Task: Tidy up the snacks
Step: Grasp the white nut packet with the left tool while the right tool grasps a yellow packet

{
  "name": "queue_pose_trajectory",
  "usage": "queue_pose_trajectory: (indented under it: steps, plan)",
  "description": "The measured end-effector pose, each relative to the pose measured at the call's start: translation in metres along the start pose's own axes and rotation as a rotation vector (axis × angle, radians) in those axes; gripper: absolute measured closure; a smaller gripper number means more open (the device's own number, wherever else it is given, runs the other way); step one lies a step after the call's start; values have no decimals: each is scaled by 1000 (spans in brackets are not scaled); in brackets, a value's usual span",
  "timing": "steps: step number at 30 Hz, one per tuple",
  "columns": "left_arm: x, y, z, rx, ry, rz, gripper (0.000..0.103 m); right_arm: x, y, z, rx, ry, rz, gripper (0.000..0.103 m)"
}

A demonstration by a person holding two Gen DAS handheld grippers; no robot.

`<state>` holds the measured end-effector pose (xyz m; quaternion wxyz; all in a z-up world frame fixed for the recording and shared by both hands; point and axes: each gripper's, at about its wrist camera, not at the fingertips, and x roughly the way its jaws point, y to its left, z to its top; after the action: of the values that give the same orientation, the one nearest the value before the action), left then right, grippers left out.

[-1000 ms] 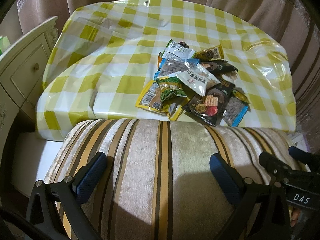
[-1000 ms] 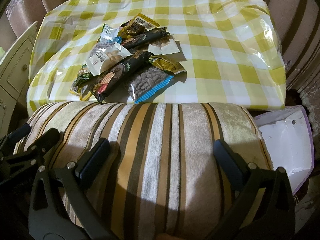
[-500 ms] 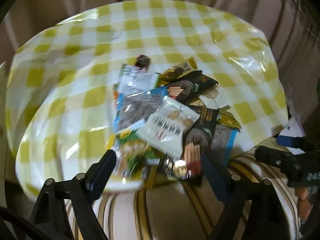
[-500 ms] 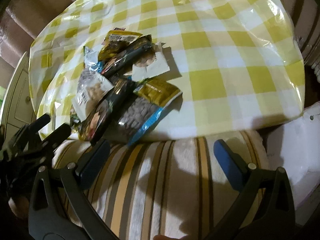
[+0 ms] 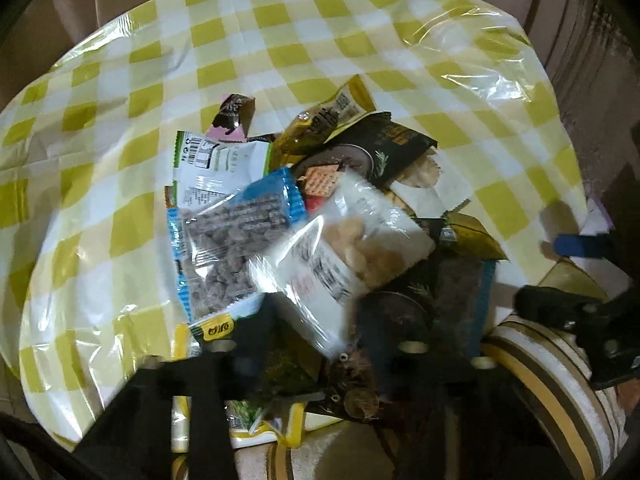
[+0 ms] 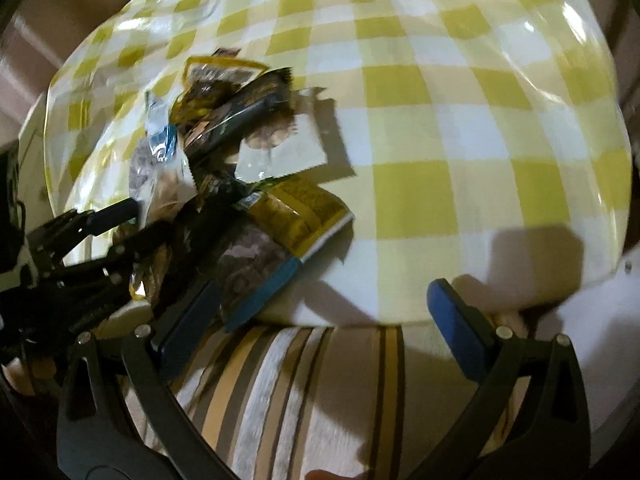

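Snacks (image 5: 312,240) lie heaped on the near part of the yellow-checked counter (image 5: 280,40), and the left claw (image 5: 316,350) is low over the heap's near edge, its jaws closing. A white packet (image 5: 340,252) reaches down between them, but blur hides whether the pads press it yet. The heap runs away from this claw towards the counter's far side, so the left hand is plainly the nearer one.

The right claw (image 6: 320,320) stands wide apart and holds nothing; the pile lies up and to its left, with a blue-edged packet (image 6: 260,280) just beside its left finger.

The right wrist view shows the left claw (image 6: 116,232) from the side, thrust in among the packets, and the bare counter (image 6: 460,140) beyond, free for sorting. The left wrist view alone shows a clear blue-trimmed nut packet (image 5: 228,248) and a small pink-and-brown packet (image 5: 234,118) at the back of the heap. A striped cushion (image 6: 300,400) lies under both claws.
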<state>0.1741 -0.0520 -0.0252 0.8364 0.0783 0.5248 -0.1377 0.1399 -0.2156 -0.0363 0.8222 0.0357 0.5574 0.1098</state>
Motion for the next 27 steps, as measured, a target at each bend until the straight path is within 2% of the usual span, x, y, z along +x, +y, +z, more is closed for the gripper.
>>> queue_pose_trajectory:
  steps: [7,9,10,11,12,13,14,15,20,27]
  plan:
    - [-2,5,-2,-24,-15,-36,71,16,11,24,-174,-6,-14,1]
    - [-3,6,-3,-30,-22,-43,71,23,17,27,-210,3,-21,6]
    - [-4,7,-3,-35,-27,-41,70,29,21,28,-231,21,-17,13]
    - [-5,8,-3,-38,-30,-46,67,33,22,30,-239,33,-14,23]
    - [-5,8,-3,-40,-31,-46,62,36,23,30,-242,42,-8,27]
    - [-5,8,-3,-43,-33,-39,48,37,24,31,-241,41,5,29]
    - [-7,9,-3,-46,-42,-32,38,37,25,33,-242,37,5,29]
    - [-10,8,-3,-46,-52,-29,36,38,26,34,-244,34,3,30]
    - [-14,5,-1,-23,-72,-9,36,42,34,45,-267,23,26,46]
    - [-9,2,11,33,-93,-29,36,44,35,45,-259,19,64,49]
